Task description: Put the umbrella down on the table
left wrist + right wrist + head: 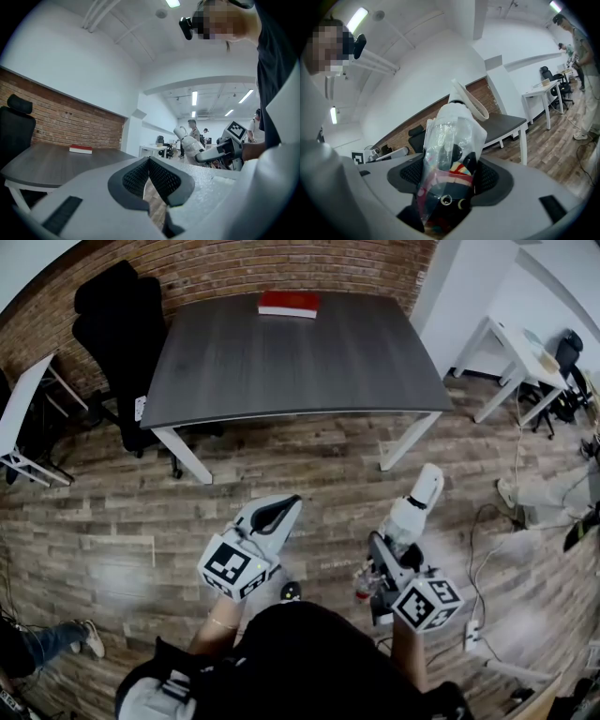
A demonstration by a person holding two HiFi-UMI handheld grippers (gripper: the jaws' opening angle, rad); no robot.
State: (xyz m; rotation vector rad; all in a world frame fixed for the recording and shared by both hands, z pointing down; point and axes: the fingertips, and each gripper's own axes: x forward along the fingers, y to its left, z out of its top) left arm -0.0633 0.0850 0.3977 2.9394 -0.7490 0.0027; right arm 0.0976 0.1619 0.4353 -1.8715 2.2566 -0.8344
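Observation:
A folded umbrella (452,140) with a white handle (417,502) and a loop strap sits in a clear plastic sleeve. My right gripper (450,176) is shut on it, handle end pointing ahead toward the table. In the head view the right gripper (384,559) is over the wooden floor, short of the dark grey table (300,362). My left gripper (281,512) hangs beside it to the left. Its pads (140,176) meet at the tips, shut on nothing. The right gripper with the umbrella (194,147) shows in the left gripper view.
A red book (289,304) lies at the table's far edge. A black office chair (117,324) stands at its left corner. White desks (511,352) and floor cables (487,549) are at the right. Someone's legs (47,643) are at lower left; people stand in the background (192,129).

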